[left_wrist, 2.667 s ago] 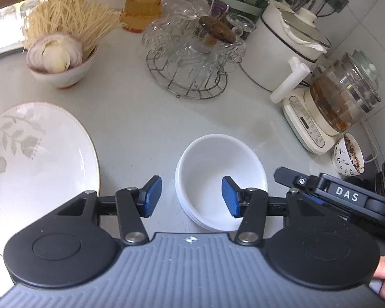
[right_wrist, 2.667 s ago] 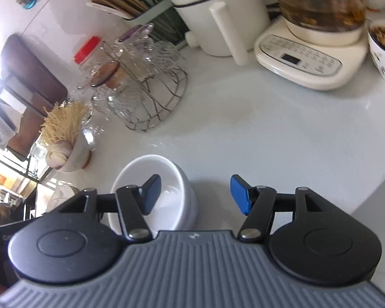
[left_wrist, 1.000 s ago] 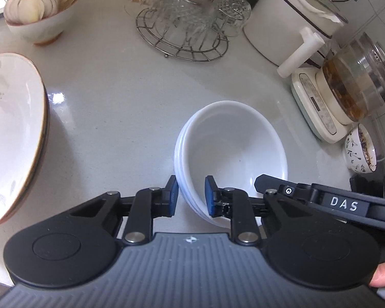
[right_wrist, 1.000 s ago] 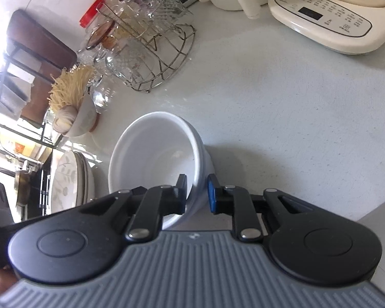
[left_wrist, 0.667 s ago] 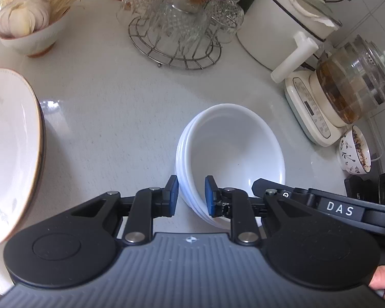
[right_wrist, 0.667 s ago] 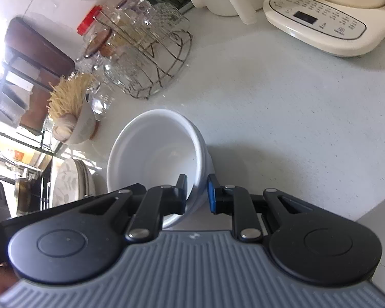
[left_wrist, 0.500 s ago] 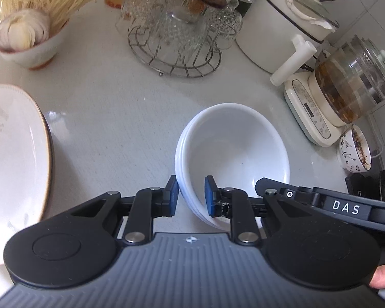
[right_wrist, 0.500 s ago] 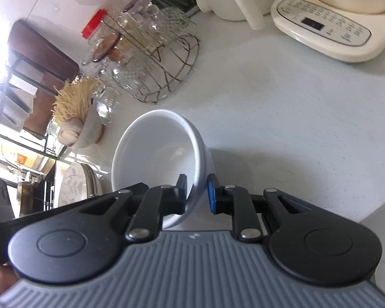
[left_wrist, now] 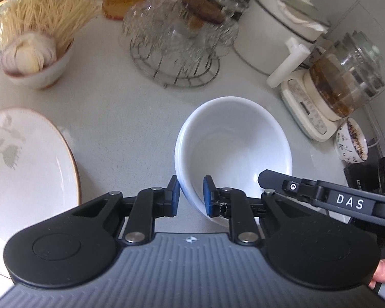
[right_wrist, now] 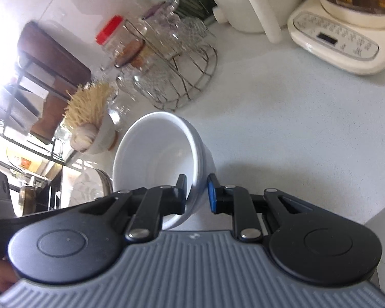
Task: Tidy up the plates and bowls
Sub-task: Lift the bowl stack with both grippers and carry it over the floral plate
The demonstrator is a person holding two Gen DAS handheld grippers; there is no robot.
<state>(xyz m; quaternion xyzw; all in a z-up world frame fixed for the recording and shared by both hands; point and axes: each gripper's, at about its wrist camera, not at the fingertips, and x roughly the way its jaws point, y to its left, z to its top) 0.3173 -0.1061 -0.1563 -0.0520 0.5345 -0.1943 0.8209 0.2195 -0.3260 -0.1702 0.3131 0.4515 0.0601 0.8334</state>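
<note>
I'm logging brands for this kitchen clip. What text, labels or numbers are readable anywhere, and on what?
"DAS": white letters on the black arm of the right hand-held gripper, seen in the left wrist view.
Cream kettle base's control panel: printed button labels and a dark display, too small and blurred to read.
Nothing else legible.
</note>
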